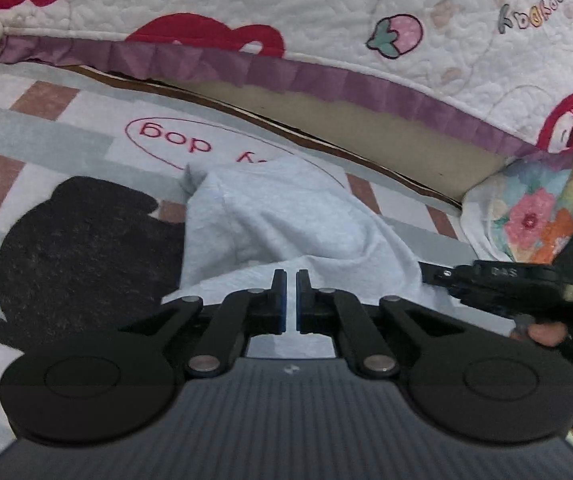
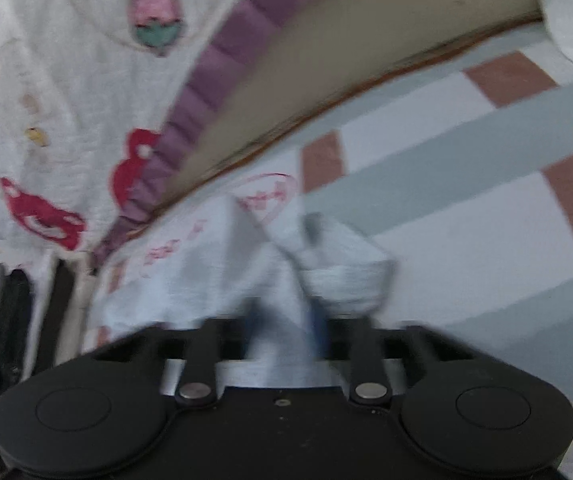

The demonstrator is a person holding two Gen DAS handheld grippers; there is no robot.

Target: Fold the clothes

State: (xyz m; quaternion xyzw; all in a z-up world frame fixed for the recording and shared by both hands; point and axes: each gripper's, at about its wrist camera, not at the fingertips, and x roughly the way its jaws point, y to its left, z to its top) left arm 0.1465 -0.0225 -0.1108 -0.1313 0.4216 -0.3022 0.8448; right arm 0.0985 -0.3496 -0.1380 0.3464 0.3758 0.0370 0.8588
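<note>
Between right gripper [image 2: 282, 332] jaws, blurred pale garment [image 2: 246, 264]; grip unclear.

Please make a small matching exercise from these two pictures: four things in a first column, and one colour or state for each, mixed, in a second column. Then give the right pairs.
Things:
1. light grey knit garment
2. pleated frill on the quilt edge
3. left tongs
4. large fuzzy shape printed on the checked mat

Colours or states:
A. purple
B. black
C. bunched up and lifted by both tongs
D. nearly closed, with cloth between the pads

Pairs: 1-C, 2-A, 3-D, 4-B
</note>
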